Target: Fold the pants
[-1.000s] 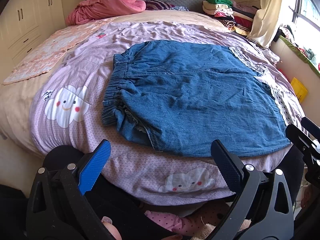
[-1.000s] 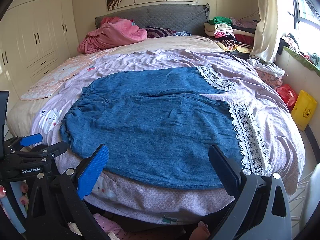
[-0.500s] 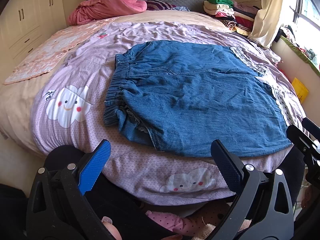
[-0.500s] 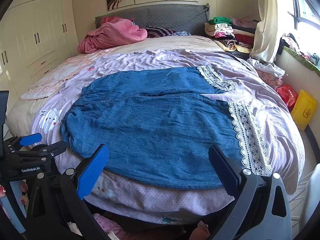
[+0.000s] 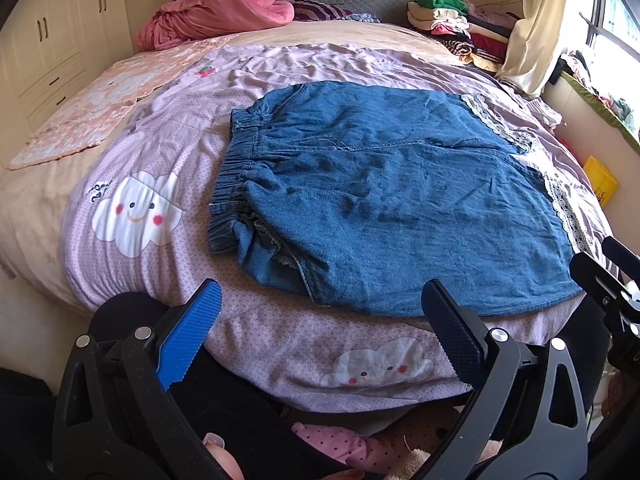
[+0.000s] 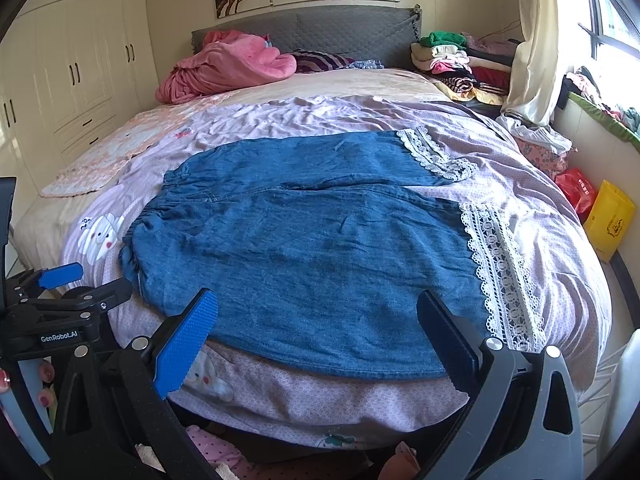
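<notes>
Blue denim pants (image 5: 384, 196) with white lace hems (image 6: 500, 276) lie flat on the lilac bed cover (image 5: 168, 136), elastic waistband (image 5: 236, 176) to the left, legs to the right. They also show in the right wrist view (image 6: 312, 248). My left gripper (image 5: 320, 332) is open and empty, just off the bed's near edge by the waist end. My right gripper (image 6: 316, 340) is open and empty, near the front edge below the near leg. Each gripper shows at the edge of the other's view.
A pink blanket (image 6: 232, 64) lies by the grey headboard (image 6: 320, 32). Folded clothes (image 6: 452, 60) are stacked at the far right. White wardrobes (image 6: 80, 60) stand left. A yellow bag (image 6: 608, 220) and a red bag (image 6: 576, 192) sit on the floor right.
The left wrist view has shifted slightly, so the pants sit a little higher and further right in it. The right gripper and pants have not visibly moved.
</notes>
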Demonstrator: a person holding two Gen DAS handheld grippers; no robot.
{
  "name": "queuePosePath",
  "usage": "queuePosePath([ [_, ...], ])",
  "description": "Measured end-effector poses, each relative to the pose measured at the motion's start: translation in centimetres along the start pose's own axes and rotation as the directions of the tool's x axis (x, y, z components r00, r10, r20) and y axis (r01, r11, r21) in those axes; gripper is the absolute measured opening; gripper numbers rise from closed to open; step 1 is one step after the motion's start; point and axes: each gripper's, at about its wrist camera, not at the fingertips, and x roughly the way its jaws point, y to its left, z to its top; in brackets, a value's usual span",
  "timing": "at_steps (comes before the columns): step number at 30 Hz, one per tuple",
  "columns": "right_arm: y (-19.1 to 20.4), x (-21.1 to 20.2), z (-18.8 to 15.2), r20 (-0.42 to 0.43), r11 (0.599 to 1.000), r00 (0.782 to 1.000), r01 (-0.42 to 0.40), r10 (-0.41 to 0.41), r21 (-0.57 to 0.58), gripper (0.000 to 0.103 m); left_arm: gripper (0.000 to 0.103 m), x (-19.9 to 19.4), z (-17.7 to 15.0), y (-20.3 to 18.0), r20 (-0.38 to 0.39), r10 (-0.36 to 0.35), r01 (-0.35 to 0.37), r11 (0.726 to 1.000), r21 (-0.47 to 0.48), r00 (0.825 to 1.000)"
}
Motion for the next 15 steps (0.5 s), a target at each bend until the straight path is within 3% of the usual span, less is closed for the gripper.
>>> queuePosePath([
  [8,-0.5,1.8,0.5,-0.038,1.000,0.999,-0.024,0.024,0.011,0.099,0.094,0.8,1.2,0.8,-0.003,-0.015,0.015,1.000,-0.007,1.000],
  [15,-0.8,4.4,3.3,-0.032,0.998,0.999,-0.033,0.032,-0.046,0.099,0.094,2.6,3.6,2.8,-0.012,0.000,0.000,1.000,-0.030,1.000],
])
